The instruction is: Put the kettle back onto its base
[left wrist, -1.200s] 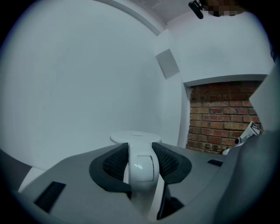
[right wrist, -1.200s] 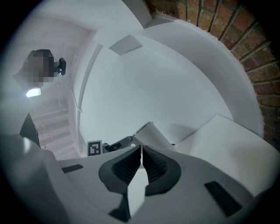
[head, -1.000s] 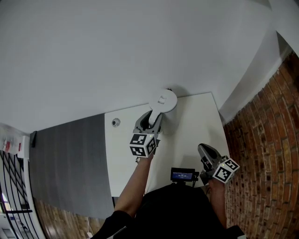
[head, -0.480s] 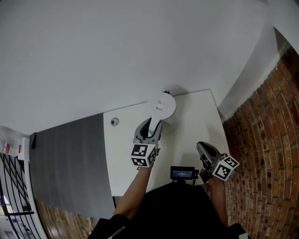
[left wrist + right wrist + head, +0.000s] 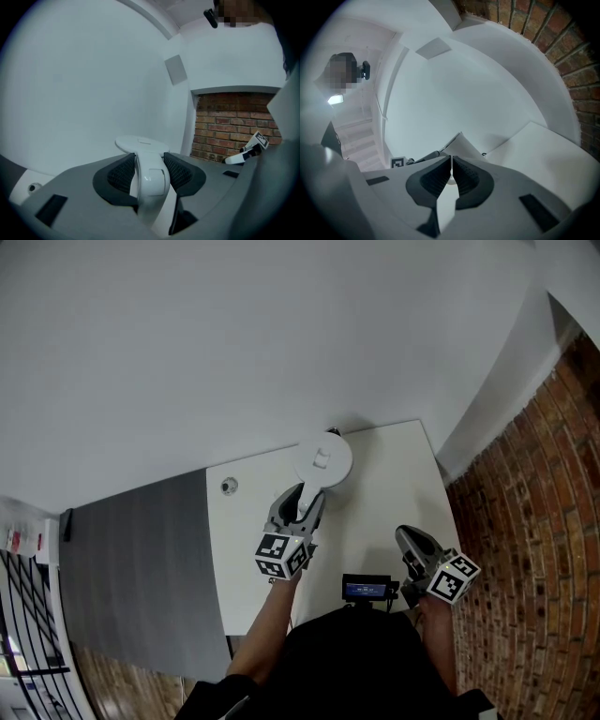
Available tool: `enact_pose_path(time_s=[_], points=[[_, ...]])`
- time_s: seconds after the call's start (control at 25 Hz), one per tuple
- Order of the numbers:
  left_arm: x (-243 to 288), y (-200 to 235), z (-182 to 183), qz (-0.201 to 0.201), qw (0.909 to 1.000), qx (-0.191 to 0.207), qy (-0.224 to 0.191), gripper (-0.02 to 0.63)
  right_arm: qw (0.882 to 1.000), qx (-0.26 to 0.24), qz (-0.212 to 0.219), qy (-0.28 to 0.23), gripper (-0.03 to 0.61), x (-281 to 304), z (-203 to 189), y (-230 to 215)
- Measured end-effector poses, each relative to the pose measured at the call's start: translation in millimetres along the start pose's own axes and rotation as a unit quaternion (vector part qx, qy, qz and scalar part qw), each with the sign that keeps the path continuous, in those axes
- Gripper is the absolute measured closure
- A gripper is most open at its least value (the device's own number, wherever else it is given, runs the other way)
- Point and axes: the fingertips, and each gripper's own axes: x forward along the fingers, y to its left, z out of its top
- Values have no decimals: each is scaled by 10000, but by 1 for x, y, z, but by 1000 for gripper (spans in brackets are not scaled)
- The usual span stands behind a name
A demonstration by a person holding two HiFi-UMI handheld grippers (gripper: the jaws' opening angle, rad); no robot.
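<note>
A white kettle (image 5: 323, 461) is pictured towards the back of a white table (image 5: 394, 493), close to a pale wall (image 5: 234, 352). It is held by its handle (image 5: 150, 176) in the left gripper (image 5: 302, 497). In the left gripper view, the two dark ribbed pads (image 5: 123, 174) are seen pressed against either side of the handle, so the jaws are kept part-way apart by it. The kettle's round lid (image 5: 139, 143) is visible just beyond them.

From the head view the kettle's body is hidden beneath the lid. Whether it is set on its base cannot be told.

The right gripper (image 5: 451, 174) is held apart from the kettle, over the table's near right corner and beside a red brick wall (image 5: 534, 521). Its jaws are shown brought together, with nothing between them.

A small black device (image 5: 366, 591) with a lit blue screen is seen at the table's near edge, between the two arms. A round cable hole (image 5: 229, 486) is set into the left part of the tabletop. A grey floor (image 5: 141, 568) is visible to the table's left. The left gripper is carried on a bare forearm (image 5: 267, 624) reaching forward over the table, and dark clothing (image 5: 356, 662) fills the bottom of the head view.
</note>
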Motion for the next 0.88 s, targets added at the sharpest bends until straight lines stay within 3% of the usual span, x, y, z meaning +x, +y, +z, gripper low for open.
enact_pose_path(time_s=[0.2,0.36,0.44,0.88], points=[[-11,-3,-8,-1115,9932,-288,-175,390,10000,-2,-4,-10,557,-1,1,0],[-25,-4,-29,-2171,9748,-471,228,391,10000,-10,-2,3,557,-1,1,0],[-30,-4,-36,-2496,9655,-638,378,391,10000,-6,3,12,557,-1,0,-1],[-26,-18,-46,-2813,9571,-388,575,426,10000,-9,0,20,557,2,-1,2]])
